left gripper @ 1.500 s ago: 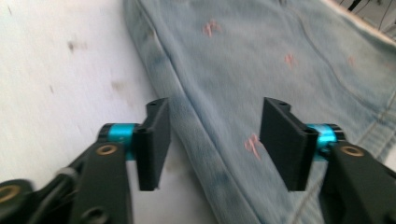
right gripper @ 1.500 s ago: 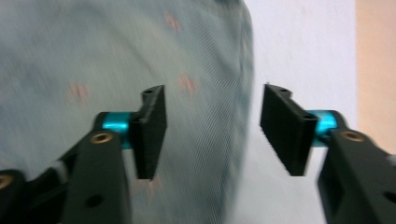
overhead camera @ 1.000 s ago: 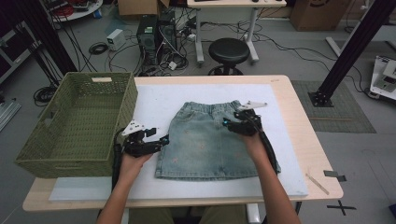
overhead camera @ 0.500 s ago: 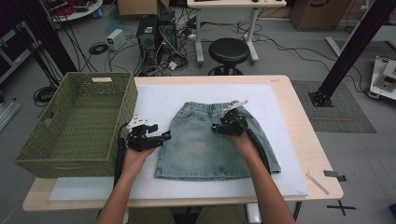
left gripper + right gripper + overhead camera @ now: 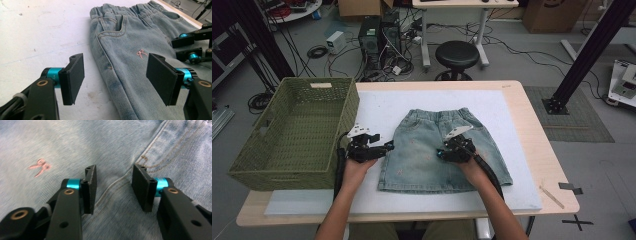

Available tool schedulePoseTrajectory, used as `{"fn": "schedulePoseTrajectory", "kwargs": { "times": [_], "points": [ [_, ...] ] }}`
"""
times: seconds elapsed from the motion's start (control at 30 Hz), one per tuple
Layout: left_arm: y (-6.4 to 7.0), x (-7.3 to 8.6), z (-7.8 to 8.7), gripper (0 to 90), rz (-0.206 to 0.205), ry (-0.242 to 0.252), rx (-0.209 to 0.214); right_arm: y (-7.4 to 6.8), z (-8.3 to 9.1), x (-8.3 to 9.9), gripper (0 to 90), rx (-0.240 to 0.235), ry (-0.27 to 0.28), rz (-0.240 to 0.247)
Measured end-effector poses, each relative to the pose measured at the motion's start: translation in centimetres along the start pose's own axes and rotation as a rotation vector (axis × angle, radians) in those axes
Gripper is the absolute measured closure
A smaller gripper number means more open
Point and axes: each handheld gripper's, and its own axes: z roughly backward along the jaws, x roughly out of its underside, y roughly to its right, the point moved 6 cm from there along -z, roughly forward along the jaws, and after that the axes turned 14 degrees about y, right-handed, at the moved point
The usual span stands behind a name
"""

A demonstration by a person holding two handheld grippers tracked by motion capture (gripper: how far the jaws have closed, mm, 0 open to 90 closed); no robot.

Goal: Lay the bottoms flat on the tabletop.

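A pair of denim shorts (image 5: 439, 150) was laid flat just right of a green basket (image 5: 294, 130). The left gripper (image 5: 387, 146), jaws wide apart, was held at the shorts' left edge; the right gripper (image 5: 443, 153), jaws parted, was apparently poised over the middle seam.

Even, bright overhead light with soft shadows; the high view is slightly soft, and near denim blurs toward 6 o'clock.

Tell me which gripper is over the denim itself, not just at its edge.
The right gripper: it sits over the middle of the denim skirt, jaws open astride a stitched seam. The left gripper is at the skirt's side edge, one jaw over the white mat.
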Motion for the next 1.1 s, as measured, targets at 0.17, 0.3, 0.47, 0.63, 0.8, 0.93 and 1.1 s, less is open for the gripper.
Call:
{"fn": "schedulePoseTrajectory", "kwargs": {
  "times": [0.17,0.3,0.47,0.63,0.8,0.93,1.1],
  "points": [
    [0.2,0.4,0.3,30.6,0.005,0.001,0.0,-1.0,2.0,-0.2,51.7,-0.027,0.073,-0.01],
    [0.5,0.8,0.8,30.6,0.004,-0.002,0.008,-2.0,1.5,1.5,51.5,-0.029,0.027,0.019],
    [0.8,0.8,1.4,30.3,0.016,0.027,0.02,-2.1,2.4,1.5,45.9,-0.027,0.043,0.019],
    [1.0,0.5,2.1,25.4,0.014,0.057,0.034,0.4,5.7,1.0,28.0,0.056,0.177,-0.042],
    [1.3,0.3,2.1,25.4,-0.004,0.061,0.05,4.3,8.7,1.7,21.4,0.17,0.205,-0.081],
    [1.5,0.1,2.0,25.4,-0.011,0.071,0.062,6.7,10.4,2.4,21.4,0.23,0.208,-0.108],
    [1.6,0.1,2.0,25.4,-0.014,0.066,0.066,8.6,11.6,2.7,21.4,0.281,0.227,-0.147]
  ]
}}
